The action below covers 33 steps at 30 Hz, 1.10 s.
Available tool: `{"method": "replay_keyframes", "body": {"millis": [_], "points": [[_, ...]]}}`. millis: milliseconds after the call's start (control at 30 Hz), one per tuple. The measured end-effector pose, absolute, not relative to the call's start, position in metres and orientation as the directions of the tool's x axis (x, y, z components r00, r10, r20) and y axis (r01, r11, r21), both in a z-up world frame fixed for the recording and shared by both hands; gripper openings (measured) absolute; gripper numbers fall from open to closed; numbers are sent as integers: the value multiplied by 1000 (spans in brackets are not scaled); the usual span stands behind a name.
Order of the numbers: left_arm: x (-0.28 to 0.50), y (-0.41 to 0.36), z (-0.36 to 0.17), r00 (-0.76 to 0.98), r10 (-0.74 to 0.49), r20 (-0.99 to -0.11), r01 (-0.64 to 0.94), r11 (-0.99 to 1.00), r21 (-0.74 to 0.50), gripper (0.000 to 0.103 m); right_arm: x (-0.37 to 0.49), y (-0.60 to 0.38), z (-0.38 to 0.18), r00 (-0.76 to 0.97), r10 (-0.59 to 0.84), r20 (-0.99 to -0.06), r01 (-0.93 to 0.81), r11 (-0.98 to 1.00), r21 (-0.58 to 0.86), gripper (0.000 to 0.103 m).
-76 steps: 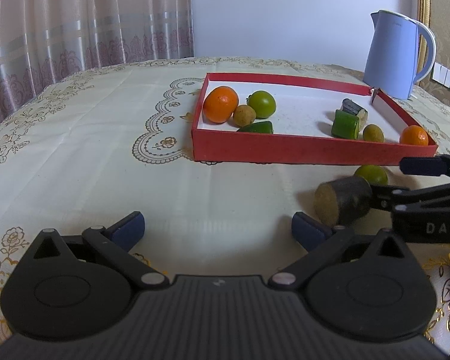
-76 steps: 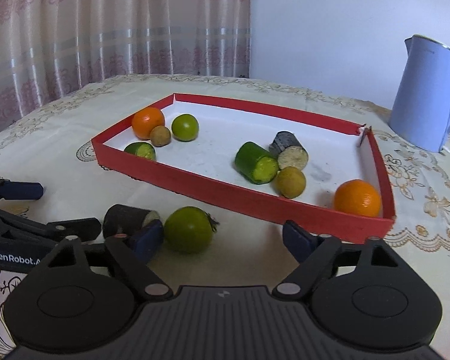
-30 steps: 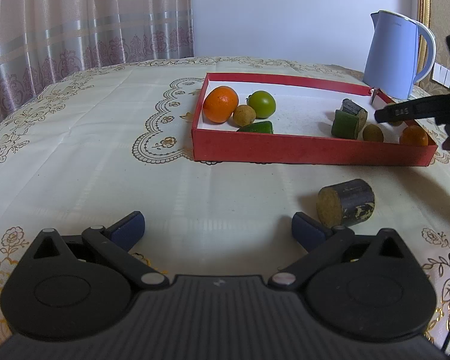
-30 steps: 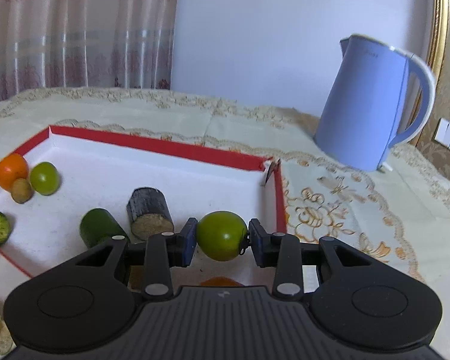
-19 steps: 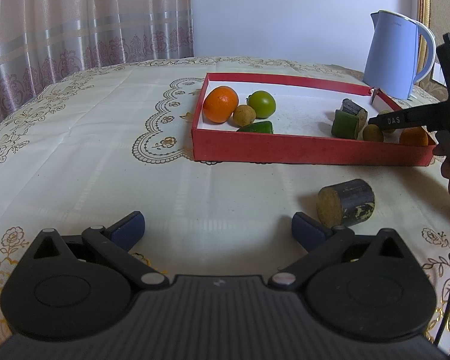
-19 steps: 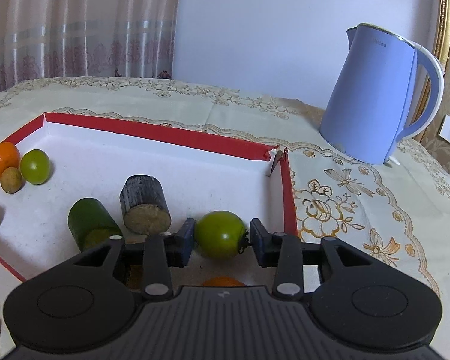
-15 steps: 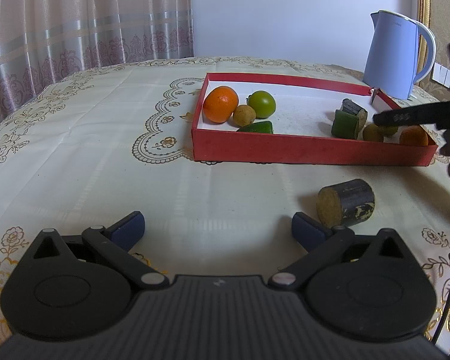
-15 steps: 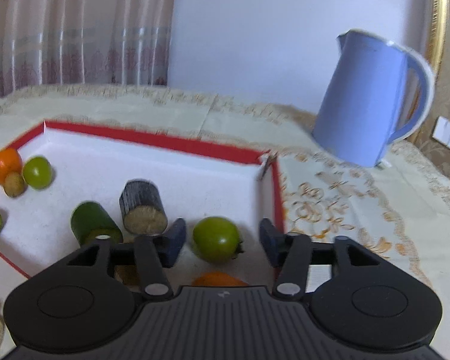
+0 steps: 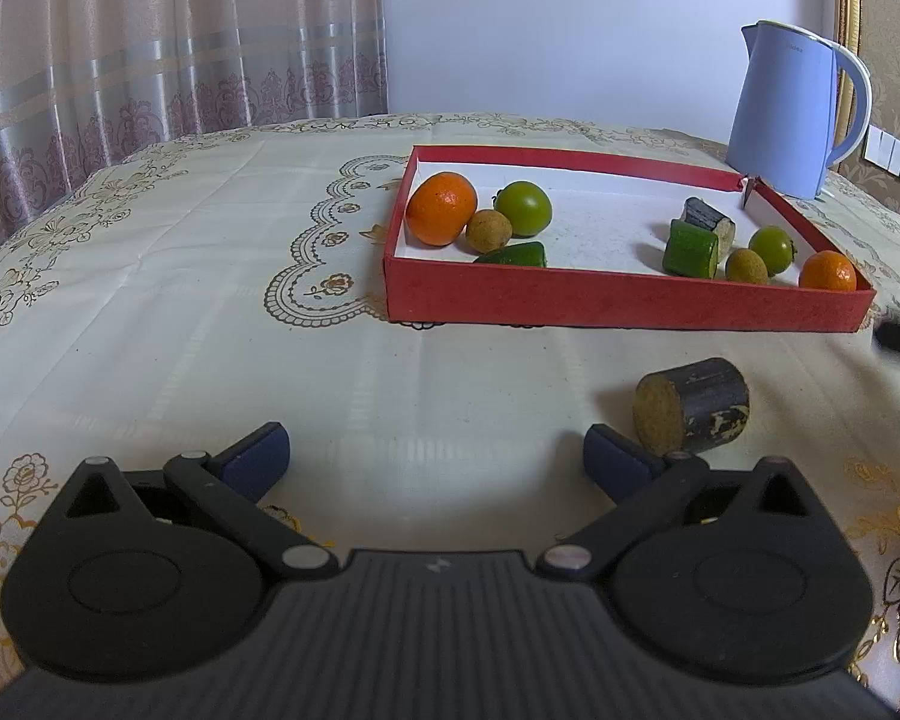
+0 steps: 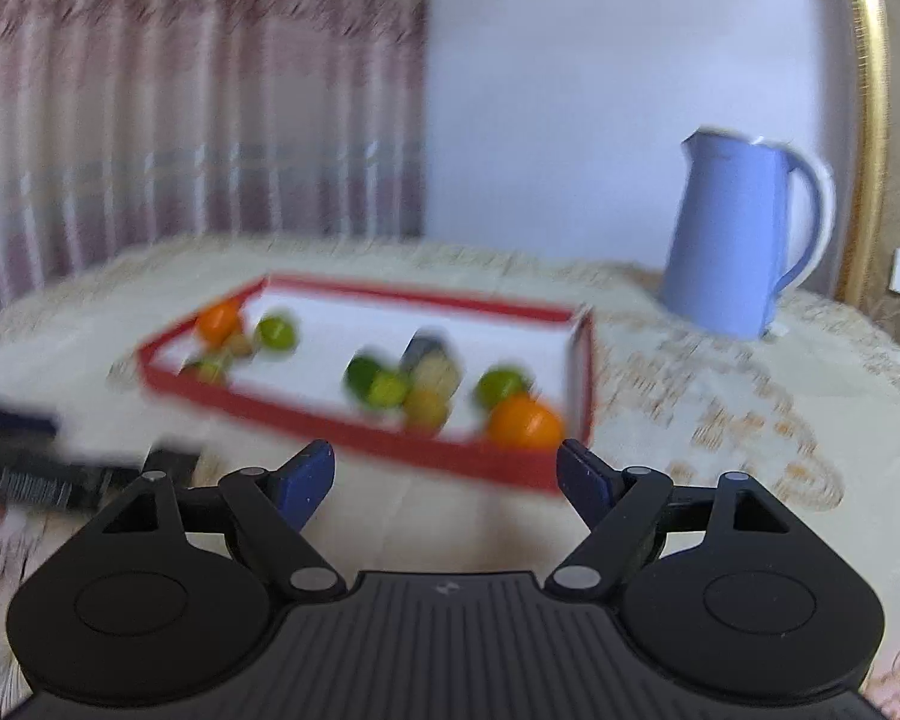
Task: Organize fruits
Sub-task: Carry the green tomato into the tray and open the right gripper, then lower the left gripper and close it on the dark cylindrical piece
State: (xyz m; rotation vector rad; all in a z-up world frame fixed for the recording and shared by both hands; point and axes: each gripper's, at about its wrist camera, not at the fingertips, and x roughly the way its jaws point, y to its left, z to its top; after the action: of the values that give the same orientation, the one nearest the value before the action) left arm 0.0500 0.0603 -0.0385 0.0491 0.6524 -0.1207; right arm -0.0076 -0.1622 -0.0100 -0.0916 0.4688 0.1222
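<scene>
Dark cylindrical fruit chunk with a tan cut face [image 9: 692, 407] lies on the cloth outside the shallow red cardboard tray [image 9: 624, 301], just ahead-right of your left tongs [image 9: 437, 459], long axis crosswise. Both tongs gape empty; the right tongs [image 10: 445, 475] sit farther off, view blurred. Your left is nearer.

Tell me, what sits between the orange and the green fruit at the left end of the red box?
In the left wrist view, a small brown fruit sits between the orange and the green fruit.
</scene>
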Motion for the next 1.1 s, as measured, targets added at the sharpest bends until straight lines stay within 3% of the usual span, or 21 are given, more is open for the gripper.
{"method": "replay_keyframes", "body": {"millis": [367, 600, 633, 733, 933, 1100], "points": [[50, 60, -38, 787, -97, -609, 128, 992, 7, 103, 17, -172, -38, 805, 40, -592, -54, 999, -7, 82], [50, 60, -38, 788, -97, -609, 127, 992, 7, 103, 19, -171, -41, 792, 52, -609, -66, 998, -1, 93], [50, 60, -38, 788, -95, -608, 124, 992, 5, 103, 19, -170, -41, 790, 48, -612, -69, 998, -10, 101], [47, 58, -37, 795, -86, -600, 122, 992, 20, 103, 20, -171, -42, 783, 51, -620, -68, 998, -4, 103], [29, 53, -18, 797, -205, -568, 182, 978, -99, 103, 21, -171, -42, 783, 50, -620, -68, 998, -5, 103], [31, 28, -4, 787, -251, -564, 228, 967, -113, 103, 21, -170, -42, 783, 50, -620, -68, 998, -5, 103]]}}
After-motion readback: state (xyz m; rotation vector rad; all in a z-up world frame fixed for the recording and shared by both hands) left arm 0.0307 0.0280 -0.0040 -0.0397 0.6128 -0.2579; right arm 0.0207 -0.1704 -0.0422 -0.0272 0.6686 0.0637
